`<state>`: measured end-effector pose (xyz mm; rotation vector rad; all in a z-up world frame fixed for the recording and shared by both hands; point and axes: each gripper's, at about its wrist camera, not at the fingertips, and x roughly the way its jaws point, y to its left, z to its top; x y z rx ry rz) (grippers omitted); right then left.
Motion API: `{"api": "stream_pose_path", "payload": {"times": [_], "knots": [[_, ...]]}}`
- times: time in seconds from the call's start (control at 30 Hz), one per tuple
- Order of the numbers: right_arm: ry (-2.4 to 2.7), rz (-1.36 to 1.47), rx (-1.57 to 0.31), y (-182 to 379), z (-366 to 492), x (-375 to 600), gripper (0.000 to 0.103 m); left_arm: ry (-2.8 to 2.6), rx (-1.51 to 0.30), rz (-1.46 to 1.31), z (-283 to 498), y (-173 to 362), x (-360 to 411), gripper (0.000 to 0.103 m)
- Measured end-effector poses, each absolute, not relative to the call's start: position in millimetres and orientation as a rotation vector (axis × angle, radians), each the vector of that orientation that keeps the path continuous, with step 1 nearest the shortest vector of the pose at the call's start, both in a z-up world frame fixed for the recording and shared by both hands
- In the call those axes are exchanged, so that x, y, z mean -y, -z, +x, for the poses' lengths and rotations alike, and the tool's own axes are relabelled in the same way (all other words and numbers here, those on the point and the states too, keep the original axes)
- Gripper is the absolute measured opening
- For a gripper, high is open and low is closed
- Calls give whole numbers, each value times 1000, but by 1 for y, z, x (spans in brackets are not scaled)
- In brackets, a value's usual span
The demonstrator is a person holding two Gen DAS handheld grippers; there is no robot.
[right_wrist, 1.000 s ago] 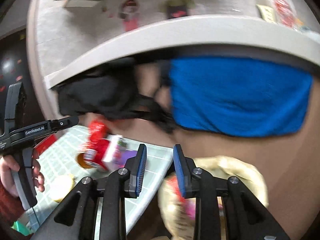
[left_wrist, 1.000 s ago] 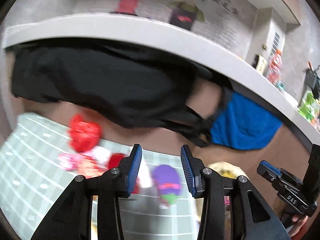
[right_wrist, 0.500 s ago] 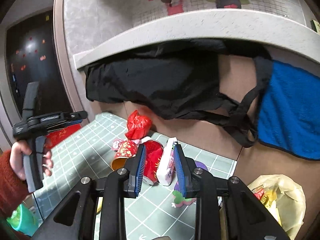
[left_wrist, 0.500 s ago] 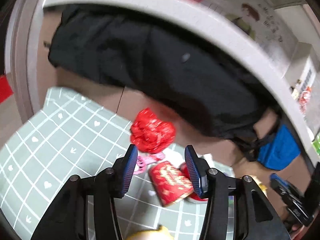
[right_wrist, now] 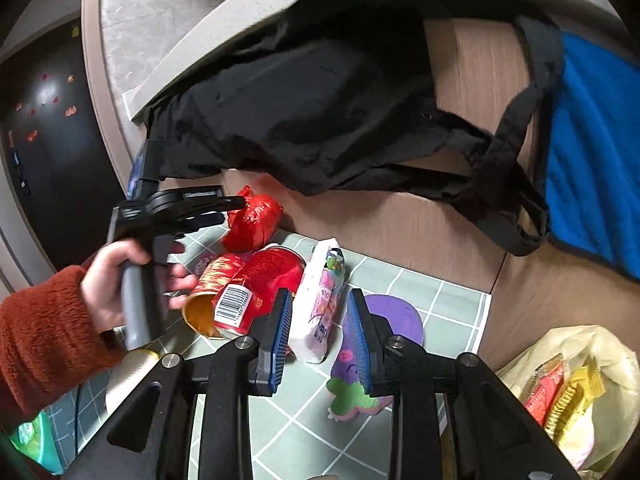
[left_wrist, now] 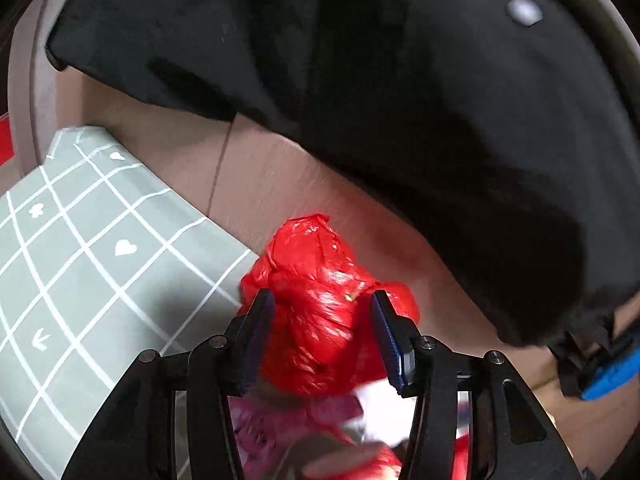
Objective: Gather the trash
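Left wrist view: the left gripper is seen at lower centre, jaws spread wide on either side of a crumpled red plastic bag. Whether the blue pads touch the bag cannot be told; nothing is clamped. The bag lies at the far edge of a grey-green checked mat, against a brown panel. Black fabric hangs across the upper frame. Pink and white wrappers, blurred, are seen below the bag at lower centre.

Right wrist view: the right gripper is seen at lower centre, jaws released, with a white and pink pouch lying on the mat in the gap between them, untouched so far as can be told. A red can with a barcode lies just left of the pouch, touching a red paper cup. A purple toy lies right of the pouch. The red plastic bag is seen at centre left, with the left gripper held at it by a hand in a rust sleeve. A yellow plastic bag holding wrappers sits at lower right. A blue towel hangs at upper right.
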<state>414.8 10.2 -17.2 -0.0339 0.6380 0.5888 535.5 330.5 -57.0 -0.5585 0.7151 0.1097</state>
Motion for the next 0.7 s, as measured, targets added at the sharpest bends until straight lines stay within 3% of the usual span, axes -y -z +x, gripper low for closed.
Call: {"api": "stream_pose_path", "payload": {"times": [0.2,0.3,0.37,0.7], "knots": [[-612,-43,-655,19,422,-22,27,-115,-769,-579,544,60,-332,49],[-632,-78,-644,14,416,-36,27,-74,-787,-545,533,58,-332,34],[-653,-92,-638,10,410,-47,27,-72,-782,-503,518,52,-333,30],[-865,-211,-691,-4,380,-139,27,-130,-597,-503,372,-7,-389,28]]}}
